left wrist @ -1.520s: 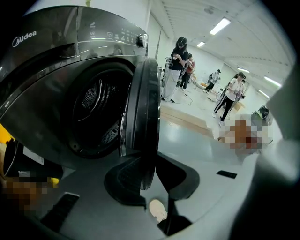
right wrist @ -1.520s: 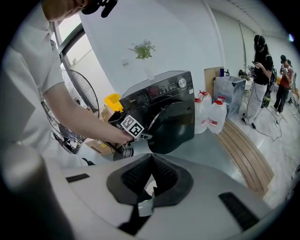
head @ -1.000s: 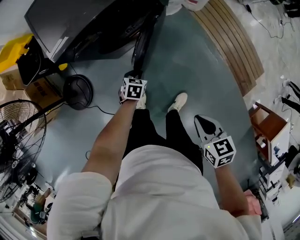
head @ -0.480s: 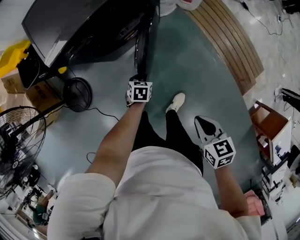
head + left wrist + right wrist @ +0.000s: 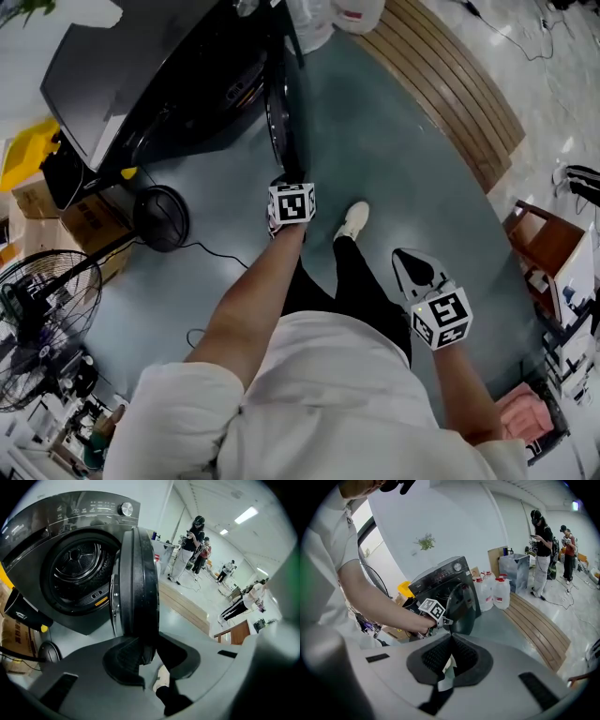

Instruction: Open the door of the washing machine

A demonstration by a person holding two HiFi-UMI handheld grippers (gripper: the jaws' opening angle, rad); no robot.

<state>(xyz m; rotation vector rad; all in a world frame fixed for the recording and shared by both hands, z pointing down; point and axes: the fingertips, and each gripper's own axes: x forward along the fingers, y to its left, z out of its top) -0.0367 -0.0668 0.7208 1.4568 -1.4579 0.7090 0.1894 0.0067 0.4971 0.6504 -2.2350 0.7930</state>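
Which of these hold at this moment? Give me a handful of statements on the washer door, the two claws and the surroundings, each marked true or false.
1. The door of the washing machine stands swung open. True.
2. The left claw is clear of the door. False: the door's edge stands between its jaws and its pads look pressed on it, though the jaws have just been opening.
3. The right claw holds a bottle. False: its jaws are together on nothing, and it hangs apart from the machine.
4. White jugs with red caps stand on the floor beside the machine. True.
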